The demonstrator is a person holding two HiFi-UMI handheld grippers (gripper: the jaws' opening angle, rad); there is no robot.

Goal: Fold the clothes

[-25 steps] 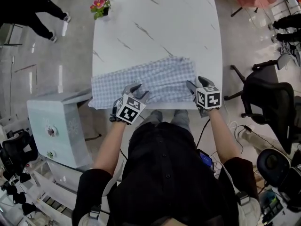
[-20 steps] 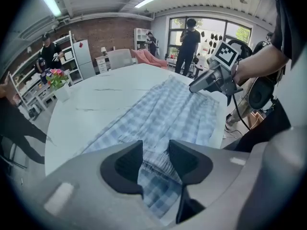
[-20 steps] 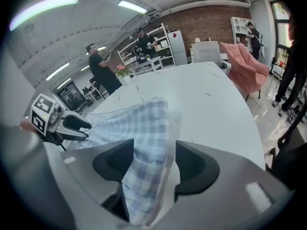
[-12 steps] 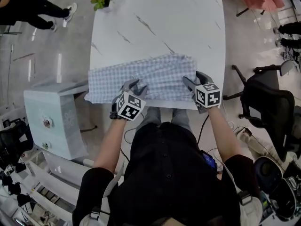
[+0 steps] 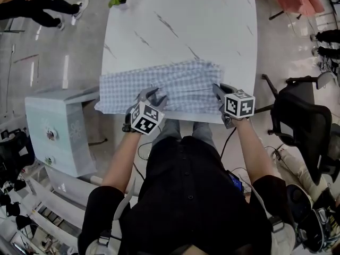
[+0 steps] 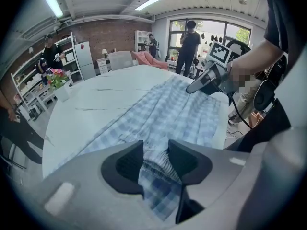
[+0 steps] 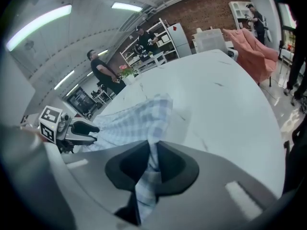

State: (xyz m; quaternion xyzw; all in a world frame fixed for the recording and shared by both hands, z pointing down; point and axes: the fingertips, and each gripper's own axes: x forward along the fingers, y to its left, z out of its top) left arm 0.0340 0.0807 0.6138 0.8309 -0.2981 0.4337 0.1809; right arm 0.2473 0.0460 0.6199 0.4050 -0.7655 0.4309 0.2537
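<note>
cloth (image 5: 175, 84): spread across lower middle of desk (image 5: 180, 25), along its near edge
left claw (image 5: 153, 95): part-closed, pinching bunched hem
right claw (image 5: 220, 89): jaws just closed on right corner
risk: thin right pinch slips on lift; fold skews

Looks like a loft-type office or lab space to me: red brick back wall (image 6: 110, 37), long ceiling tube lights (image 6: 53, 3), white open shelving racks (image 7: 160, 44), polished grey floor (image 5: 53, 62), people (image 6: 190, 44) standing about, and a black swivel office chair (image 5: 305, 124) at 3 o'clock from the white marble-look table (image 5: 180, 31).
</note>
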